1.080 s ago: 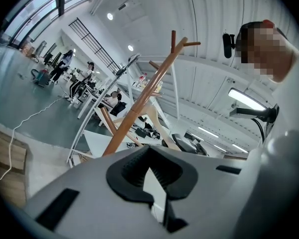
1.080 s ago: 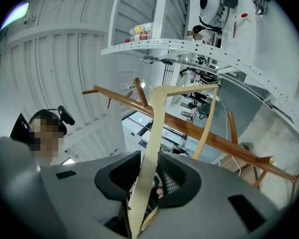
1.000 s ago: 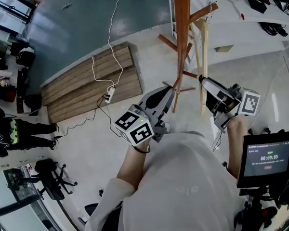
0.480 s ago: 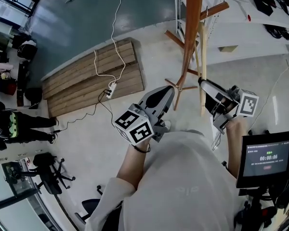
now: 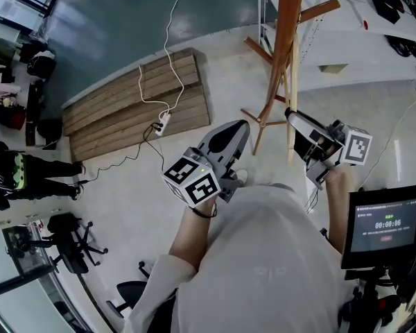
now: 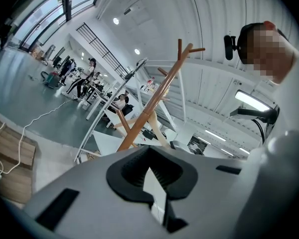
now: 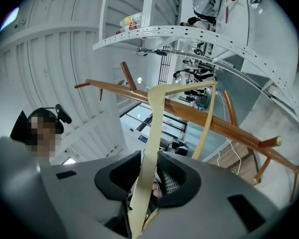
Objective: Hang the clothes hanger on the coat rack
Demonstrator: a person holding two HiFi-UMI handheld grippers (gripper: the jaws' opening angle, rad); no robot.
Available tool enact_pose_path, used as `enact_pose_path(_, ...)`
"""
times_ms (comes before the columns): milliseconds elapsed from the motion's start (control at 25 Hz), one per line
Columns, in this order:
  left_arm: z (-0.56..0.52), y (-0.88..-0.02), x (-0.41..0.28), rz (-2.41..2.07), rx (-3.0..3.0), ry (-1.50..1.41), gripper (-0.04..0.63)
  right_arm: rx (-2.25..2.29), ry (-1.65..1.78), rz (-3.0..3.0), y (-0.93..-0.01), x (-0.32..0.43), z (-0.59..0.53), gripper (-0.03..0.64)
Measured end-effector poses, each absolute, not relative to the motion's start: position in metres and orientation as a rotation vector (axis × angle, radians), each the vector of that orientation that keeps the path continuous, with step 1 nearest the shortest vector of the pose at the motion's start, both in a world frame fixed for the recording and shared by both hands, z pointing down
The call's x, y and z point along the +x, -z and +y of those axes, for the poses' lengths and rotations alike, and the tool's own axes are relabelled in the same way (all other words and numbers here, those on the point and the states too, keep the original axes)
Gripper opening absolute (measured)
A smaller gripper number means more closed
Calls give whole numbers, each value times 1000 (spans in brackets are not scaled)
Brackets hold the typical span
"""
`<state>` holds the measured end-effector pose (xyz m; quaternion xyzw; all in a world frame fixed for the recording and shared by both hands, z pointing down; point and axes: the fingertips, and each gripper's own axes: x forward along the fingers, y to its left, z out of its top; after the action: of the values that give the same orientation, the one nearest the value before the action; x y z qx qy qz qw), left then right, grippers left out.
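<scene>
The step in hand is the carry-up: the hanger is held just beside the coat rack and has not yet been hung on it. The right gripper has its jaws clamped on one pale wooden arm of the hanger, and its own view shows that arm running up between the black pads to the hanger's bend, which lies against or just in front of the coat rack's brown pole. I cannot make out the hanger's hook in any view, nor whether the hanger touches the pole. The left gripper waits on the near side of the coat rack, low by its foot, with its jaws drawn together on nothing; the pole and its forked top show beyond them in that gripper's view. The next move, as I judge it, calls for lifting the hanger to the level of a peg, turning it so the hook faces the peg, lowering it over, and only then letting the right jaws part. The risk is the hanger swinging against the pole or slipping off when released.
</scene>
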<state>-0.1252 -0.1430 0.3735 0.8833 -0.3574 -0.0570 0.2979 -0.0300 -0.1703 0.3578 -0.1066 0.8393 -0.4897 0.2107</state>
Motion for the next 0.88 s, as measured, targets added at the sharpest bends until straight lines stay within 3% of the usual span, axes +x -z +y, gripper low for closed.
enact_pose_path(880,-140,-375,-131,-979,2324,173,2,-379,1349,2327,-363,-42,-177,113)
